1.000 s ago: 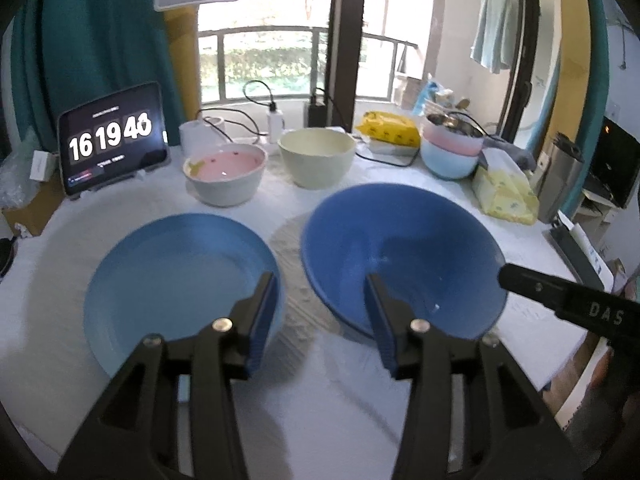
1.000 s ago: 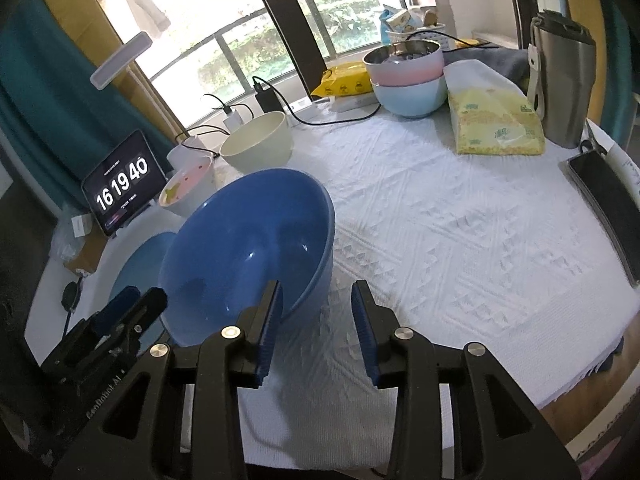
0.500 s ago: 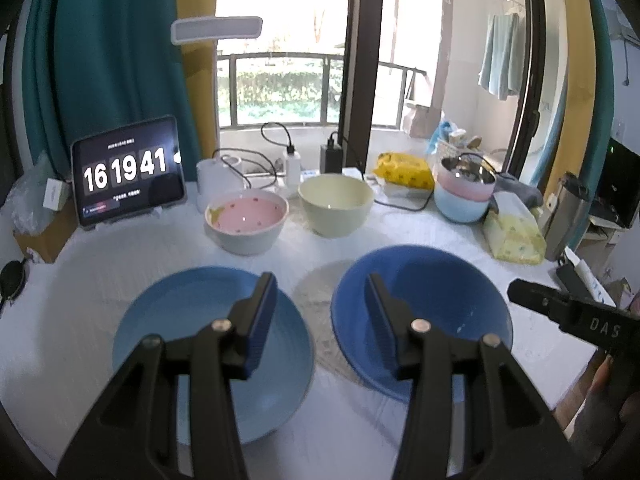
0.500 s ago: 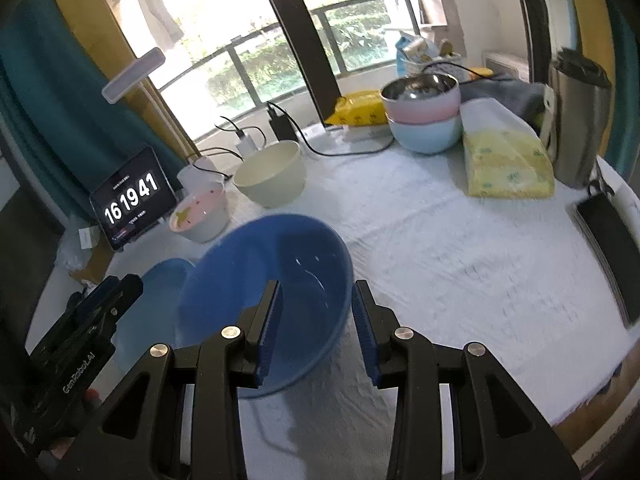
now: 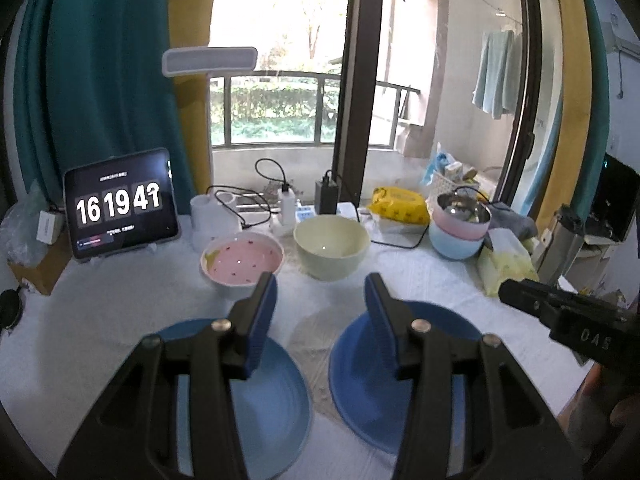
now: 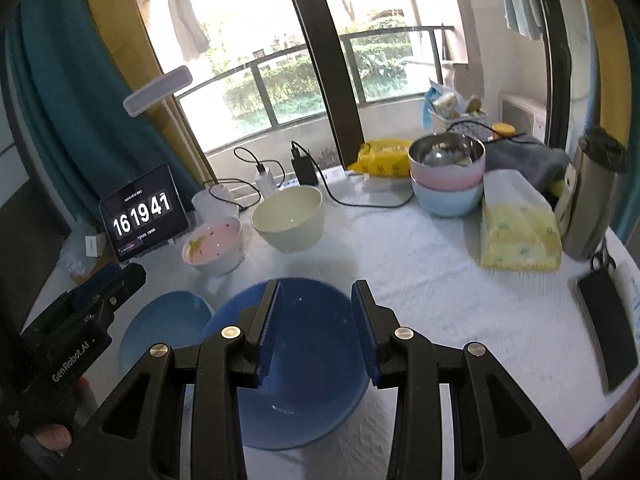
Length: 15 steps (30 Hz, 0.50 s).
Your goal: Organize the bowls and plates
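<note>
White textured cloth covers my table (image 6: pixel 420 280) beside a bright balcony window. Both my left claw (image 5: pixel 320 312) and right claw (image 6: pixel 316 320) hang spread and empty above it. Below sit the deep blue bowl (image 6: pixel 312 396) and, just beside it, the flat light-blue plate (image 5: pixel 276 408).

A light blue plate (image 5: pixel 276 412) lies flat on the white cloth at the near left, empty. Just beside it on the right sits a deep blue bowl (image 6: pixel 312 364), upright and empty, the two rims close, whether touching is unclear. Farther back stand a pink speckled bowl (image 5: pixel 242 262) and a cream bowl (image 5: pixel 331 246), side by side, both upright. Far right, a pink-and-pale-blue bowl stack (image 6: pixel 447 182) with a steel one on top.
</note>
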Motion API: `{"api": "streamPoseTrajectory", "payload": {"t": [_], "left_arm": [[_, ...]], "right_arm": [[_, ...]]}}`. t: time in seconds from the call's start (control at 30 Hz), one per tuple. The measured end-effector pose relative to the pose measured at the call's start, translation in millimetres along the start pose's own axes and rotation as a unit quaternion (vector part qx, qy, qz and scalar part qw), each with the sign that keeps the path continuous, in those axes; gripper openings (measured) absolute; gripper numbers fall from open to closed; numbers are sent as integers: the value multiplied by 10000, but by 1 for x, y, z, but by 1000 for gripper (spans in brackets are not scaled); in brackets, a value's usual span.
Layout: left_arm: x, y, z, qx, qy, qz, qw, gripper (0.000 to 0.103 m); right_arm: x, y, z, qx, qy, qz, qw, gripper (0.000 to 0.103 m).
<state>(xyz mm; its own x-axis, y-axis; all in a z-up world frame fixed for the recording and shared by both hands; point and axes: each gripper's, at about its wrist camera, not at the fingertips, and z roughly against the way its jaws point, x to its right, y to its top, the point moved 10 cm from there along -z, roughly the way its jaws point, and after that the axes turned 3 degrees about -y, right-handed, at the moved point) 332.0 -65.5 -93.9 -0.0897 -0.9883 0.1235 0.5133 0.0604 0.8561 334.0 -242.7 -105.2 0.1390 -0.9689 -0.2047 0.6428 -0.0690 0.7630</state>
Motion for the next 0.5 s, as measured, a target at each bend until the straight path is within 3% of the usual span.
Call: {"api": "streamPoseTrajectory", "payload": {"t": [0.5], "left_arm": [[-9,34,-31,-119,-123,141,9998,47]], "right_arm": [[5,50,-19,220,-22,208,9995,37]]}}
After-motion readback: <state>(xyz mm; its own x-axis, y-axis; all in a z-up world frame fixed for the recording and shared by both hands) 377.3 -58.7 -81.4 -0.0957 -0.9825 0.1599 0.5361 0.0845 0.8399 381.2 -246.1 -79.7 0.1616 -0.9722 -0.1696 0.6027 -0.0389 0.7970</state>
